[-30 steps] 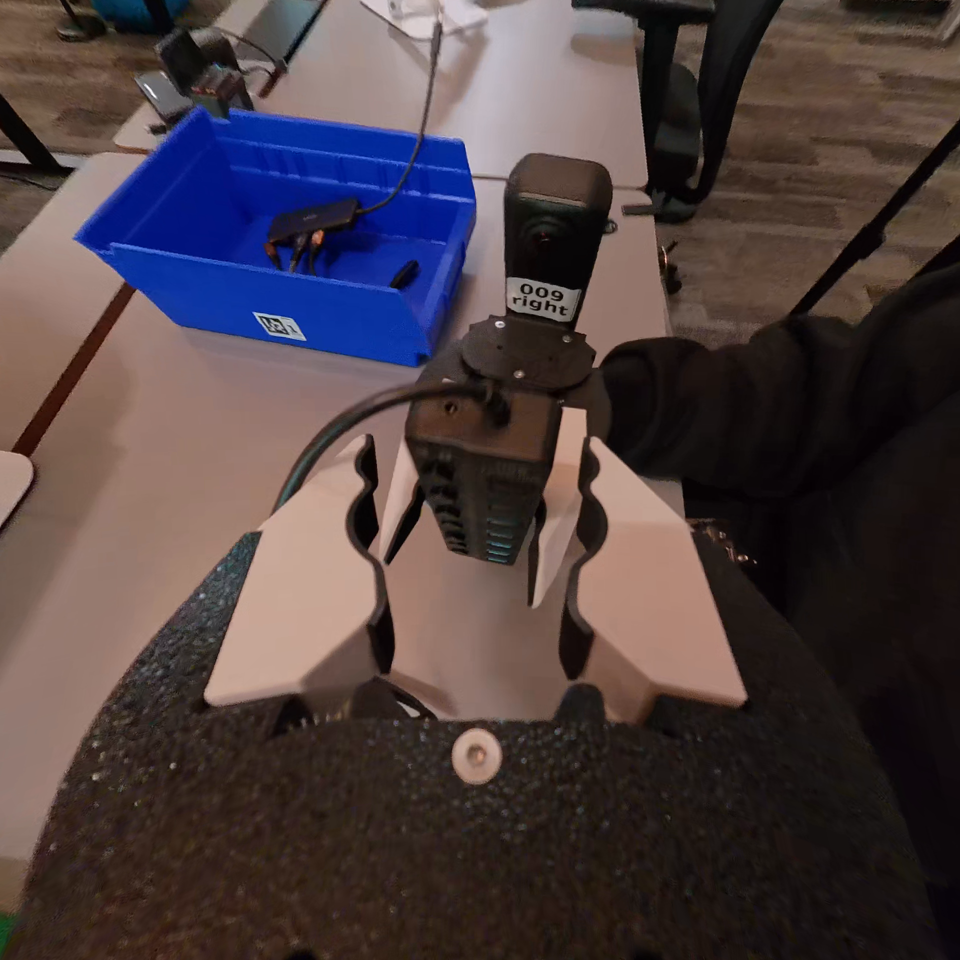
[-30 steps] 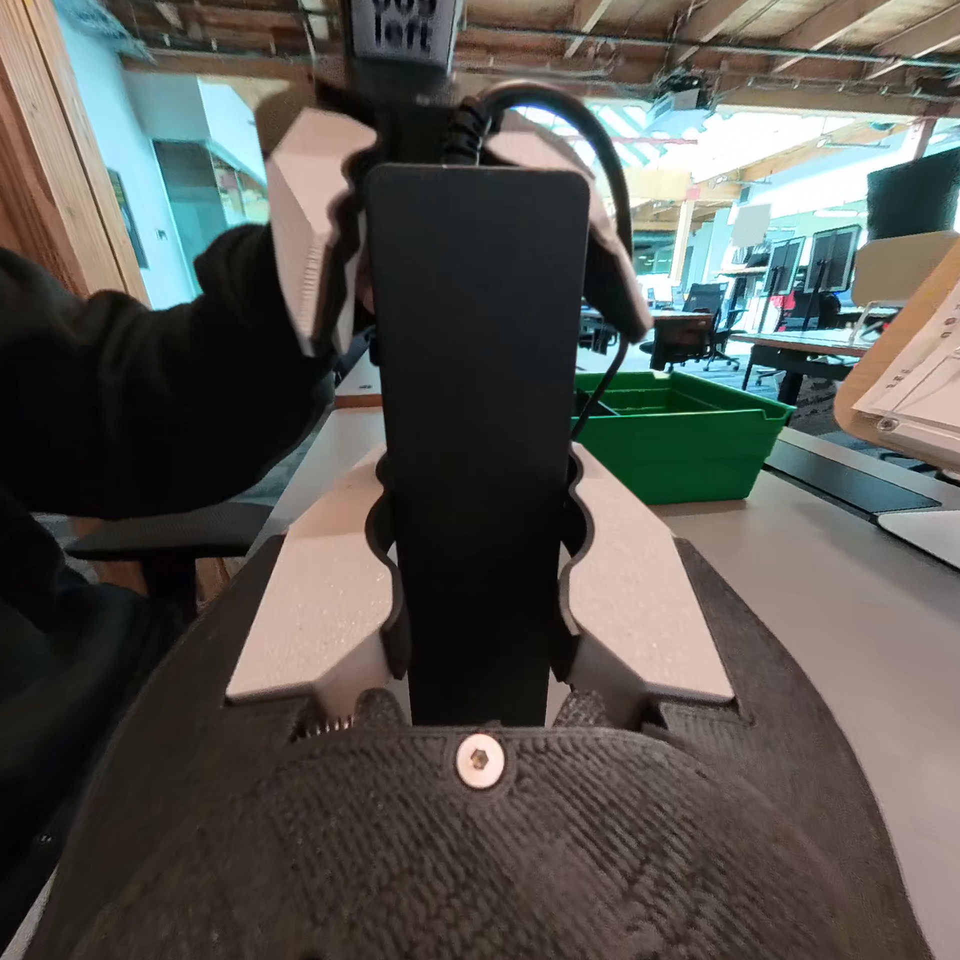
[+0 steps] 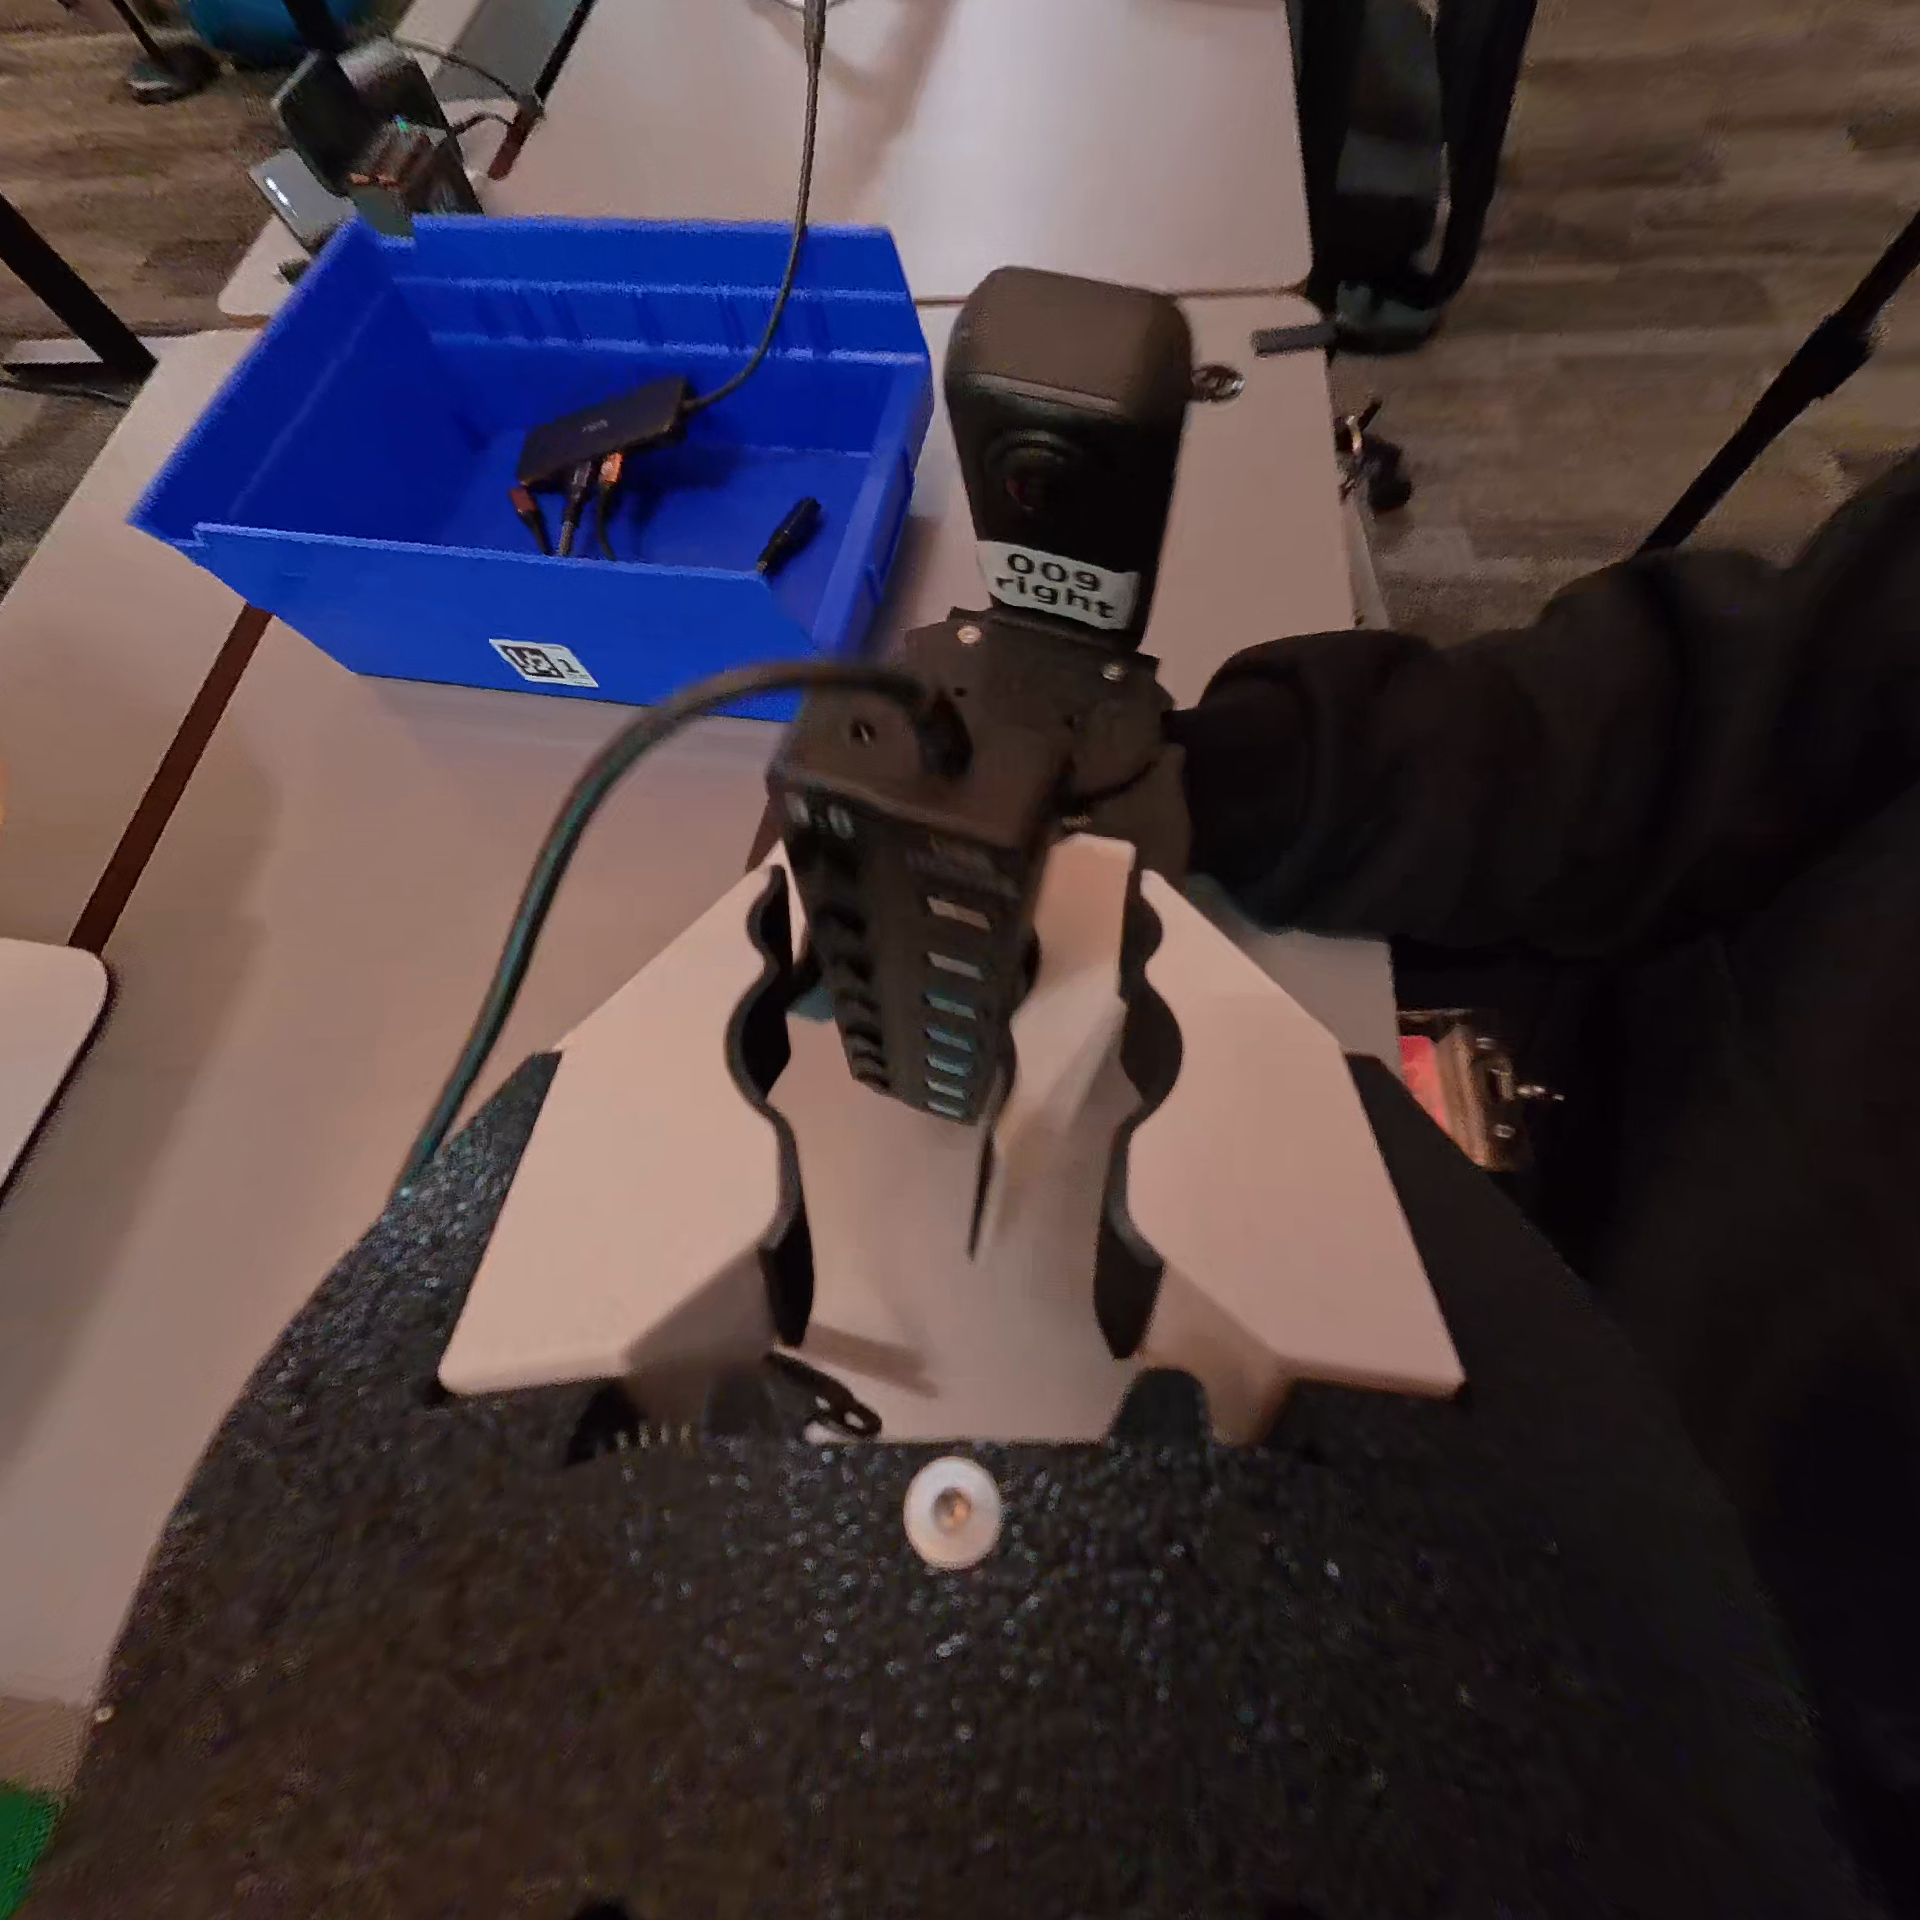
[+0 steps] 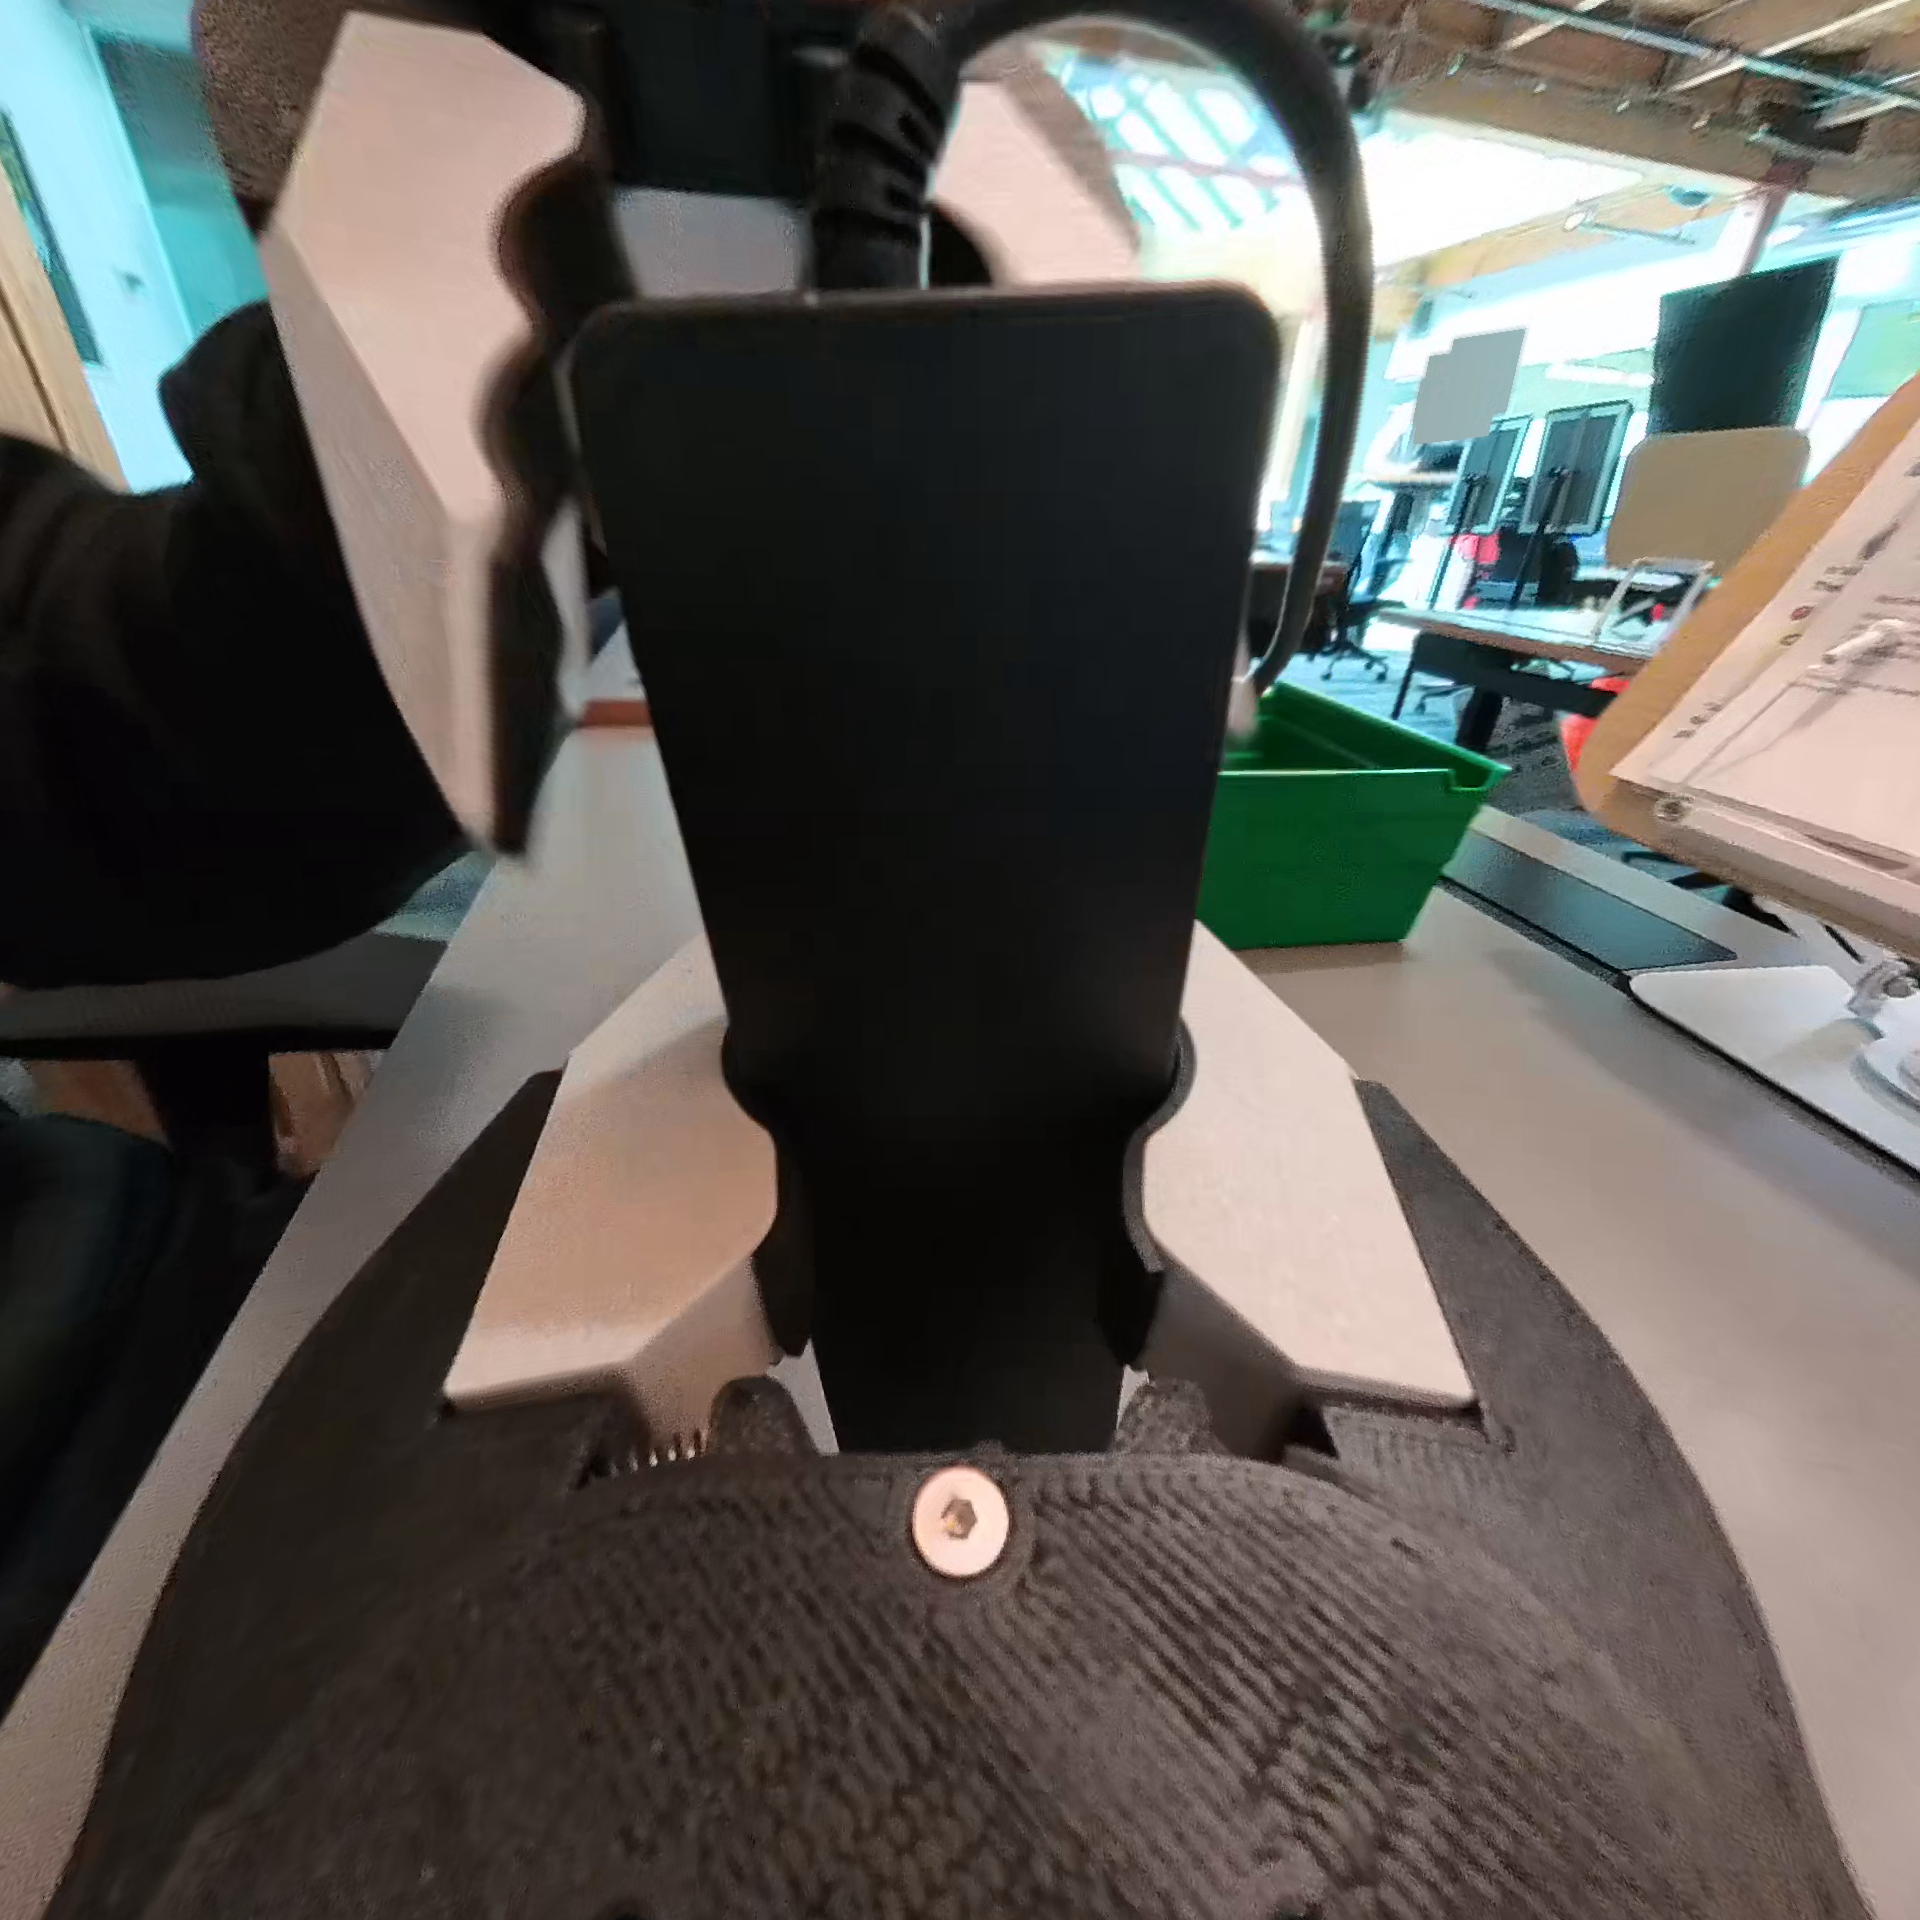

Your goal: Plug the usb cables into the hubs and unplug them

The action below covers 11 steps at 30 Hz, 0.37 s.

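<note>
A black multi-port USB hub (image 3: pixel 925 935) is clamped in my right gripper (image 4: pixel 956 987), which is shut on its lower end; only its plain back (image 4: pixel 914 644) faces the right wrist view. The port row faces the left wrist view, with the right gripper's fingers (image 3: pixel 1049 1081) behind it. The hub's black cable (image 3: pixel 540 883) leaves its top end and loops away (image 4: pixel 1335 343). My left gripper (image 3: pixel 951 873) is open, its fingertips either side of the hub's cable end, with a gap on the right side. No plug shows in it.
A blue bin (image 3: pixel 623 634) stands behind on the table, holding a small hub (image 3: pixel 603 426) with cables plugged in and a loose black connector (image 3: pixel 790 530). A green bin (image 4: pixel 1330 862) and a tilted document stand (image 4: pixel 1766 675) are to the right. A person's black sleeve (image 3: pixel 1507 779) reaches in.
The two grippers have come closer together, so the hub's cable end sits deeper between my left fingertips. The right gripper's hold on the hub is unchanged.
</note>
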Tool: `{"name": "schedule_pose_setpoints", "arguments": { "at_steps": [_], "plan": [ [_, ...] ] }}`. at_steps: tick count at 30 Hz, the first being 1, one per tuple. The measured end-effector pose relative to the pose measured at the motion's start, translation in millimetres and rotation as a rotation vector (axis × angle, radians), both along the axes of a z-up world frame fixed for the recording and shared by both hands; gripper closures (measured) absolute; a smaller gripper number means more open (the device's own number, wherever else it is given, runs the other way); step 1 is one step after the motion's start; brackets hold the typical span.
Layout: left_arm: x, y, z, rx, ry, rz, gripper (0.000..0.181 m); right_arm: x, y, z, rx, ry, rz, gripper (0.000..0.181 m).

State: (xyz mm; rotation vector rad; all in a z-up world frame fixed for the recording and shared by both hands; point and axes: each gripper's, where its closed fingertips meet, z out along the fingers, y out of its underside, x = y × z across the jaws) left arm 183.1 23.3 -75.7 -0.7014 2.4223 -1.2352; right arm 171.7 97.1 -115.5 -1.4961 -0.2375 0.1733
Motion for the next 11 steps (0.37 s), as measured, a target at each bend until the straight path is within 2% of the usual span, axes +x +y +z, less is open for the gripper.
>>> {"name": "schedule_pose_setpoints", "arguments": {
  "at_steps": [3, 5, 7, 9, 11],
  "plan": [
    [-14, 32, 27, -0.049, -0.053, 0.051, 0.131, 17, -8, 9, 0.049, 0.068, -0.042, 0.116],
    [-12, 81, 42, -0.041, -0.1, 0.2, 0.138, 24, -12, 15, 0.086, 0.113, -0.054, 0.115],
    [-8, 144, 47, 0.001, -0.13, 0.386, 0.148, 31, -13, 18, 0.107, 0.125, -0.082, 0.115],
    [-14, 206, 29, 0.113, -0.061, 0.508, 0.15, 33, -13, 17, 0.116, 0.106, -0.099, 0.115],
    [-28, 260, -10, 0.262, 0.102, 0.57, 0.147, 35, -12, 16, 0.115, 0.103, -0.118, 0.115]
  ]
}}
